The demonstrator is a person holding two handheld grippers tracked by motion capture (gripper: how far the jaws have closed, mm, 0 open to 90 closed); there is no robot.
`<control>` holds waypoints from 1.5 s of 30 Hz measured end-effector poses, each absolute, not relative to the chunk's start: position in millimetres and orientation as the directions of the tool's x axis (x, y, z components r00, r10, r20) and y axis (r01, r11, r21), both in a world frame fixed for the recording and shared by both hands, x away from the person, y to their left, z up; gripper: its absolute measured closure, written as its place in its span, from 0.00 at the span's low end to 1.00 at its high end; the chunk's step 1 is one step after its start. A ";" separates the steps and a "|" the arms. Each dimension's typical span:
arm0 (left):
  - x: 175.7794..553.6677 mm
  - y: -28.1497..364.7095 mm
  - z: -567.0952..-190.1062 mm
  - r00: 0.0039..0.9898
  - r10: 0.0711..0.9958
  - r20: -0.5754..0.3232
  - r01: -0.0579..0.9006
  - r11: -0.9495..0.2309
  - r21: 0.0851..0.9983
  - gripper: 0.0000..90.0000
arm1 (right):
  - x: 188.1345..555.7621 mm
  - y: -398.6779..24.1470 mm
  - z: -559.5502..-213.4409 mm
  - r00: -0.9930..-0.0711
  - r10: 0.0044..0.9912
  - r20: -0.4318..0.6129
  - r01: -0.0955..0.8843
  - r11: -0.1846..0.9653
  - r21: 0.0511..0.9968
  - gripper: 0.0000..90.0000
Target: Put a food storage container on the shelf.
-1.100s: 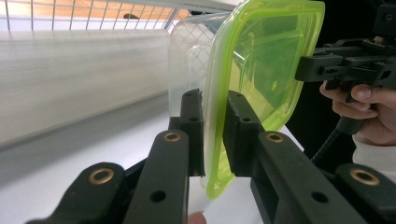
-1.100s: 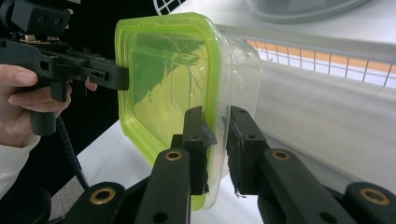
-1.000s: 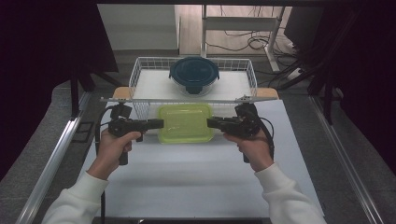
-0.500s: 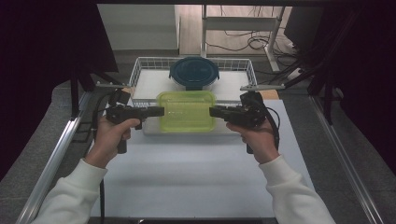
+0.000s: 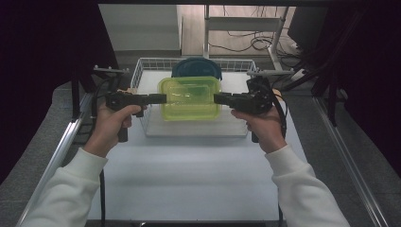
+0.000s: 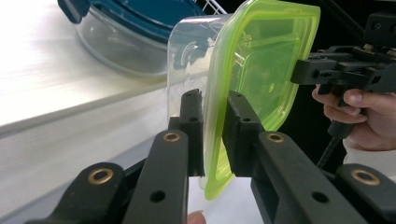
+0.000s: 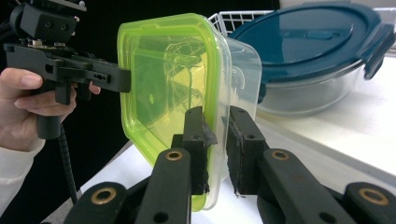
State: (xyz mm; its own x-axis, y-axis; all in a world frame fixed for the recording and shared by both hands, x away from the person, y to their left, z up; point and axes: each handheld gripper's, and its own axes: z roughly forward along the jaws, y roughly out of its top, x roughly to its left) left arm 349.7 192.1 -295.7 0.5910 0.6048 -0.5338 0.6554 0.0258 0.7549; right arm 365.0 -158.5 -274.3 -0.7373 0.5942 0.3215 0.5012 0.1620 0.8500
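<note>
Fingers (image 6: 191, 126) pinch green-lidded clear plastic container (image 5: 190, 98).

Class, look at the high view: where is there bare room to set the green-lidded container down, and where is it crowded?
Free: the white table between the forearms, near side of the wire basket. Crowded: the basket's far part, where the blue-lidded container sits. The green-lidded container, clamped by left gripper and right gripper, hangs over the basket's near part.

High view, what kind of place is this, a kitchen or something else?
Probably a lab or recording workspace, not a kitchen. The white table sits in a metal frame hung with dark curtains, loose cables lie on the floor behind, and handheld grippers carry the green-lidded container.
</note>
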 end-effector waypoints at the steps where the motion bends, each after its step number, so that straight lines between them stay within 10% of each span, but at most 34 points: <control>1: 351.0 191.9 -294.7 0.590 0.604 -0.535 0.656 0.027 0.754 0.88 | 367.0 -158.6 -272.8 -0.736 0.595 0.322 0.502 0.162 0.850 0.87; 45: 455.0 189.2 -253.8 0.553 0.616 -0.561 0.704 0.013 0.710 0.88 | 466.0 -161.2 -239.6 -0.651 0.606 0.457 0.624 0.084 0.777 0.87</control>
State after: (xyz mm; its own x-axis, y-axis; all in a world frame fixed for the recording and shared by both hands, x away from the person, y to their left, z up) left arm 455.0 189.2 -253.8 0.5532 0.6163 -0.5606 0.7044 0.0132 0.7097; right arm 466.0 -161.2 -239.6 -0.6513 0.6059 0.4568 0.6237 0.0845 0.7771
